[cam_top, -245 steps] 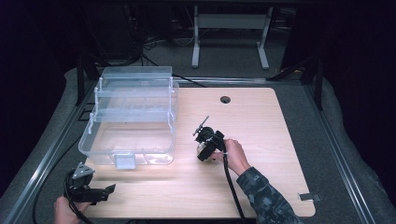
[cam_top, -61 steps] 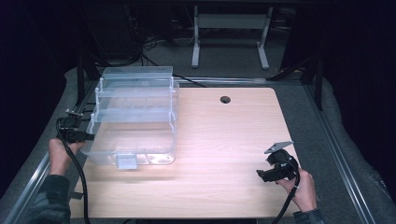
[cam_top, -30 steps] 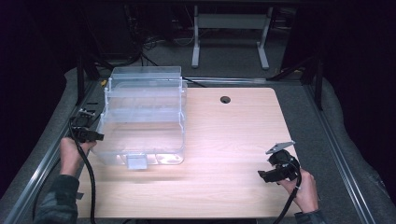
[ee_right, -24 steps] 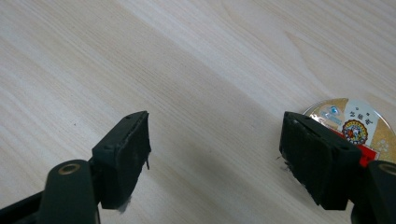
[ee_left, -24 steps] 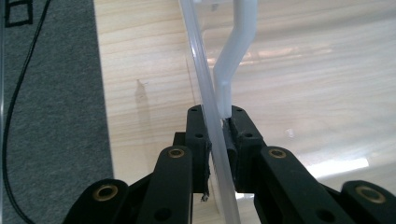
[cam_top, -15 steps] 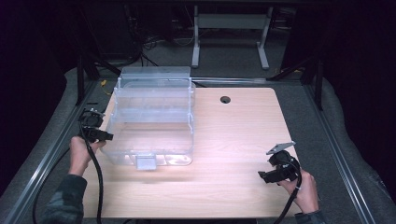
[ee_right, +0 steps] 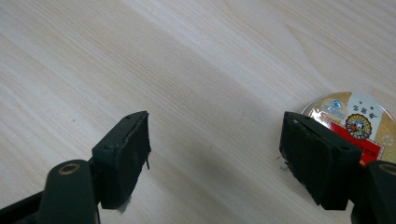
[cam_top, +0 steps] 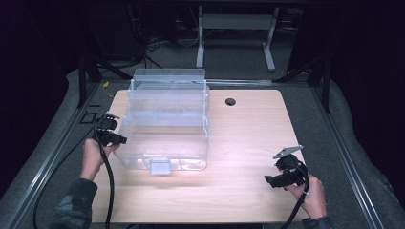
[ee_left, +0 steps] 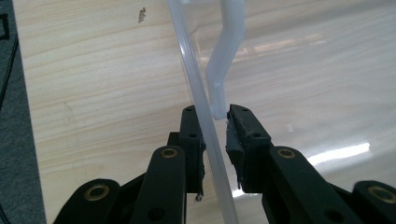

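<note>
A clear plastic storage bin (cam_top: 165, 124) with stepped tiers stands on the left half of the wooden table (cam_top: 248, 129). My left gripper (cam_top: 119, 139) is at the bin's left side. In the left gripper view the bin's thin wall (ee_left: 191, 60) runs between my jaws (ee_left: 215, 126). The jaws have just been opening, and a slim gap shows between the wall and the right pad (ee_left: 233, 140). My right gripper (cam_top: 270, 181) rests near the table's front right corner, open over bare wood (ee_right: 215, 149). A round gold and red lid (ee_right: 350, 116) lies just beyond its right jaw.
A cable hole (cam_top: 231, 101) sits at the table's back centre. Grey padded matting (cam_top: 348, 143) and metal rails surround the table. A white metal stand (cam_top: 234, 21) is on the floor behind. Bare wood lies between the bin and the right gripper.
The bin has slid to the right across the table, and my left gripper has moved with it. The right gripper has stayed in place.
</note>
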`<state>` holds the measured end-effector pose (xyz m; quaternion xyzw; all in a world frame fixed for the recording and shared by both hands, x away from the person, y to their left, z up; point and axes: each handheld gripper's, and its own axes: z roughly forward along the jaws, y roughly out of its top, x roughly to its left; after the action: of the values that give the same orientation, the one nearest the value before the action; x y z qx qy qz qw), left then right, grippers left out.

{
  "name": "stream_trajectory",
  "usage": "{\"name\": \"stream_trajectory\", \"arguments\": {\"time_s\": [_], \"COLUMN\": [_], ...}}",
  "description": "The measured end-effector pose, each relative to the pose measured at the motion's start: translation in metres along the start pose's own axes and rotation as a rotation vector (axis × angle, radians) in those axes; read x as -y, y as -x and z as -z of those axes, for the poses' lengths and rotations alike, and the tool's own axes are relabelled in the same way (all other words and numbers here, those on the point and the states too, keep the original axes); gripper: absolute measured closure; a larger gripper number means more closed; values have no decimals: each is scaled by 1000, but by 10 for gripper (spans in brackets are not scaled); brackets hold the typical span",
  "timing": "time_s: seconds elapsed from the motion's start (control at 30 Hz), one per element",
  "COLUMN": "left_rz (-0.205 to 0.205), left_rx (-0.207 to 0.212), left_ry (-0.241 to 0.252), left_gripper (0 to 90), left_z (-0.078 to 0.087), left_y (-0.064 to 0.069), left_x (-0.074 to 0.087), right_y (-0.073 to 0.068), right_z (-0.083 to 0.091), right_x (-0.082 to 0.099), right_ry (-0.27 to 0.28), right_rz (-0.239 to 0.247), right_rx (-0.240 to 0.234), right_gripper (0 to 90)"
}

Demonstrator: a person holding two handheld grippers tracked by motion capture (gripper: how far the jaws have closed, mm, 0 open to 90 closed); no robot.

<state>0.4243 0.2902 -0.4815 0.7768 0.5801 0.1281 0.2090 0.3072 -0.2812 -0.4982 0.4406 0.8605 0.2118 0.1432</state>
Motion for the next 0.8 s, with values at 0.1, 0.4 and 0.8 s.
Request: {"name": "stream_trajectory", "arguments": {"time_s": [0.1, 0.4, 0.8], "left_rz": [-11, -36, -105], "left_rx": [2, 7, 24], "left_ry": [-1, -11, -23], "left_gripper": [740, 722, 686], "left_z": [-1, -5, -11], "left_y": [7, 29, 62], "left_x": [-1, -7, -18], "right_y": [-1, 0, 0], "right_z": [1, -2, -2], "right_x": [0, 2, 1], "right_ry": [-24, 1, 2], "right_rz": [3, -1, 0], "right_rx": [24, -9, -6], "right_gripper": [240, 240, 240]}}
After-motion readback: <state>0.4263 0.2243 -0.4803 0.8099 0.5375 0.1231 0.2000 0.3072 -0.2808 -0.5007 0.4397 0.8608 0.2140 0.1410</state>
